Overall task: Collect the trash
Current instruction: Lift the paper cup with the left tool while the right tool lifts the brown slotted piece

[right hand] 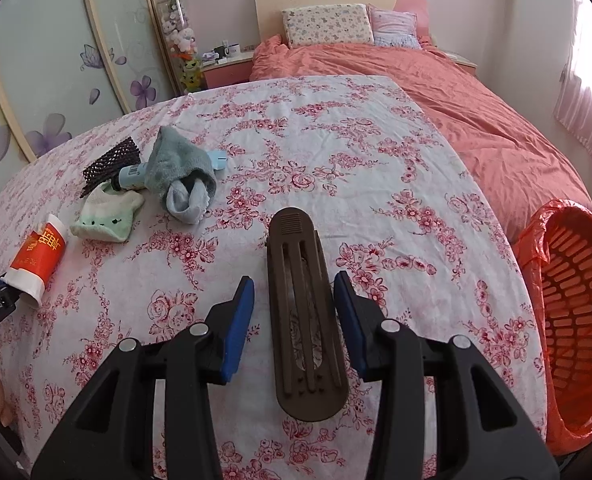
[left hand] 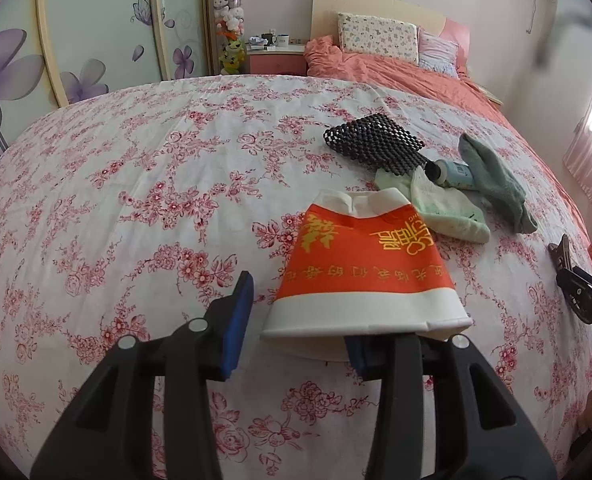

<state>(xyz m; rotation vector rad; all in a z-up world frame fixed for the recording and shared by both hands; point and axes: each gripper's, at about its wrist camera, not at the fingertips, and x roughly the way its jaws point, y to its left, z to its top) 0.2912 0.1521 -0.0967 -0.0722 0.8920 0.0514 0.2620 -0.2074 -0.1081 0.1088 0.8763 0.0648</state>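
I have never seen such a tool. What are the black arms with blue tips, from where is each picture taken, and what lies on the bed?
There is no machine: a person holds a two-finger gripper in each hand, and a camera on each looks along its fingers. One picture comes from the left gripper, the other from the right gripper. On the flowered sheet lie a squashed paper cup, a black beaded mat, a blue tube, a grey sock and a pale green sock. An orange basket with a red bag is beside the bed. The cup lies between the left gripper's open jaws. A brown slotted piece lies between the right one's, whose pads do not seem to press it.
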